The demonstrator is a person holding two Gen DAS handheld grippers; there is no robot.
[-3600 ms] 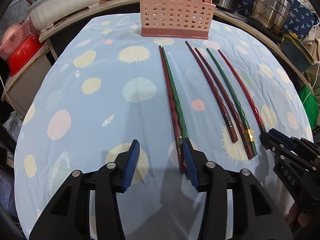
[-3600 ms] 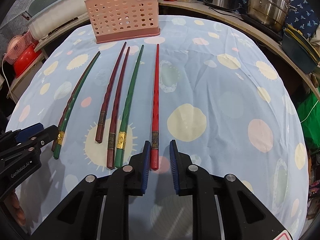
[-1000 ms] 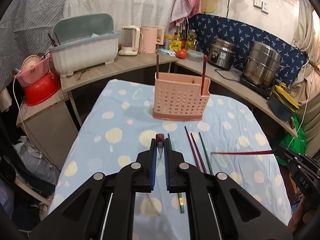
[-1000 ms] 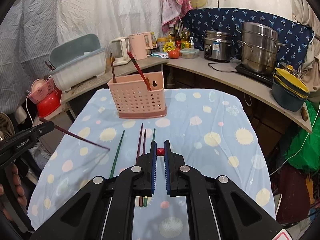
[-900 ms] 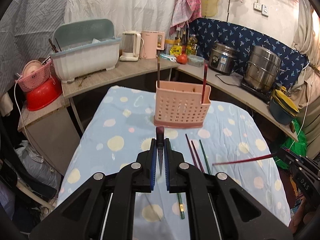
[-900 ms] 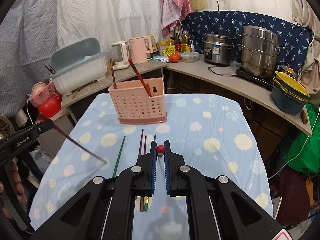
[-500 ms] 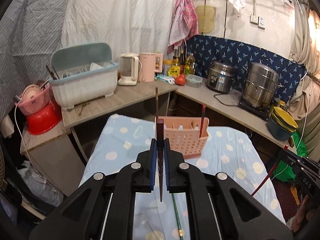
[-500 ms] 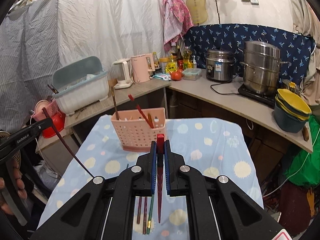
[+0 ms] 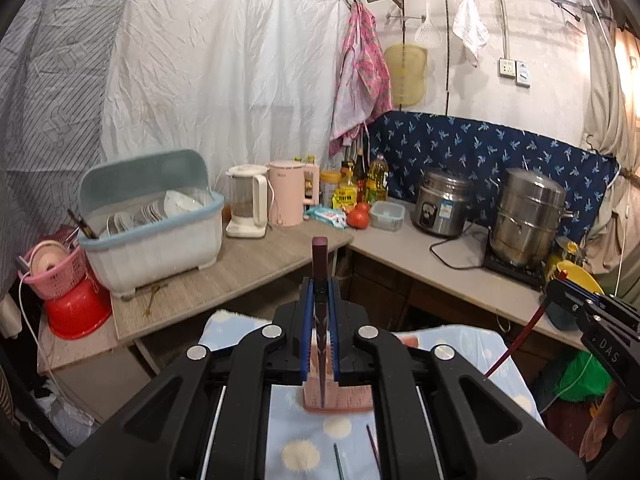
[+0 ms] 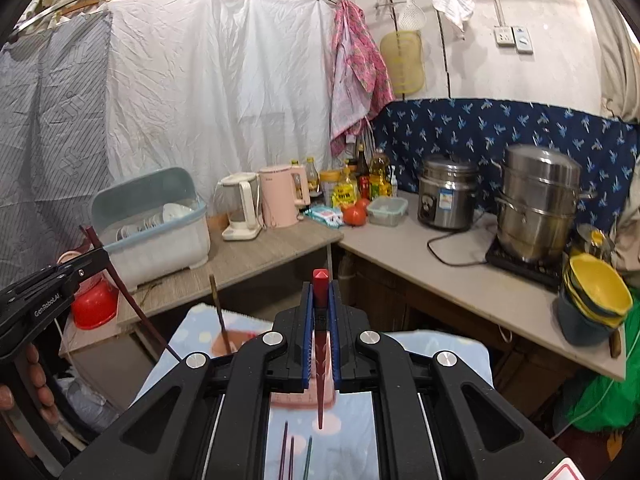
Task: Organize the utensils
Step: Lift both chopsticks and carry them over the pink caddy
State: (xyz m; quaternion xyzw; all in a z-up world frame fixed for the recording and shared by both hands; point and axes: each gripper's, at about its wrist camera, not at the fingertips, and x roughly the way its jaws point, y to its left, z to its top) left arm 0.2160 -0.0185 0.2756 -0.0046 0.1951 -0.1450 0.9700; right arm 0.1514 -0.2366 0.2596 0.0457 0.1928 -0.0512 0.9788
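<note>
Both grippers, left gripper clamped on a maroon chopstick and right gripper on a red chopstick, hold them upright, tips down, above the pink holder (three chopsticks lie before it).

Glossy polished metal is seen on the steamer pot; beside it, the rice cooker looks brushed steel. Behind the pot, wrinkled cloth forms the white sheet.

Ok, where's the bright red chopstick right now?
The red chopstick is clamped upright in the right tool, tip down above the pink holder on the table.
</note>
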